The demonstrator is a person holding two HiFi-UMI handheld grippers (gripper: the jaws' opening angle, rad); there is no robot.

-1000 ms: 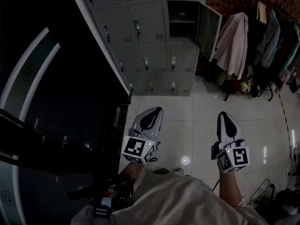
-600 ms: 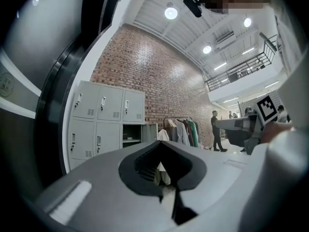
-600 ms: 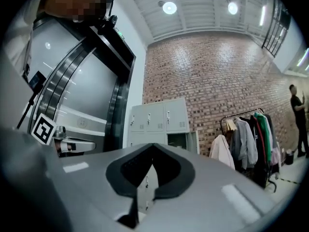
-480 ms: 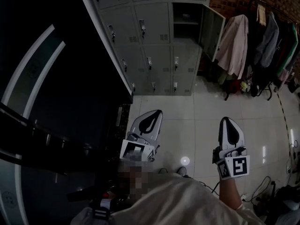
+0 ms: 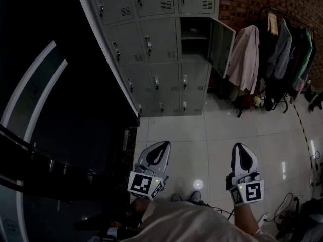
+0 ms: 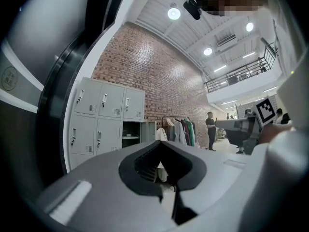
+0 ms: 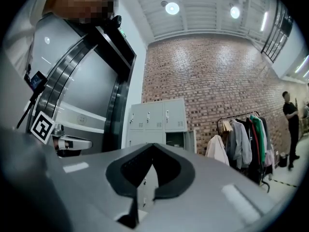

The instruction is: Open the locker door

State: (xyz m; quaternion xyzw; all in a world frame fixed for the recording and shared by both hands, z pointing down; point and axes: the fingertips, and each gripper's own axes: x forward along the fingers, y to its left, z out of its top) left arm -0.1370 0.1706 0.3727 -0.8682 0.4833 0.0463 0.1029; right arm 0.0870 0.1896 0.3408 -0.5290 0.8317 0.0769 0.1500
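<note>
A bank of grey lockers [image 5: 151, 49] stands against the brick wall several floor tiles ahead. One compartment [image 5: 195, 37] in its right column gapes dark, its door [image 5: 220, 47] swung out to the right. The other doors are closed. My left gripper [image 5: 162, 144] and right gripper [image 5: 242, 146] hang low near my body over the white tiles, far from the lockers. Both are shut with nothing in them. In the left gripper view the open door [image 6: 148, 131] shows just above the left gripper [image 6: 161, 141]. The right gripper [image 7: 153, 145] points at the lockers [image 7: 157, 117] too.
A clothes rack [image 5: 272, 59] hung with jackets stands right of the lockers. A dark curved escalator side [image 5: 60, 110] fills the left. Cables [image 5: 313, 205] lie on the floor at the right edge. A person [image 6: 211, 129] stands in the distance.
Both grippers have drawn back and lower, closer to my body. The open locker door has not moved.
</note>
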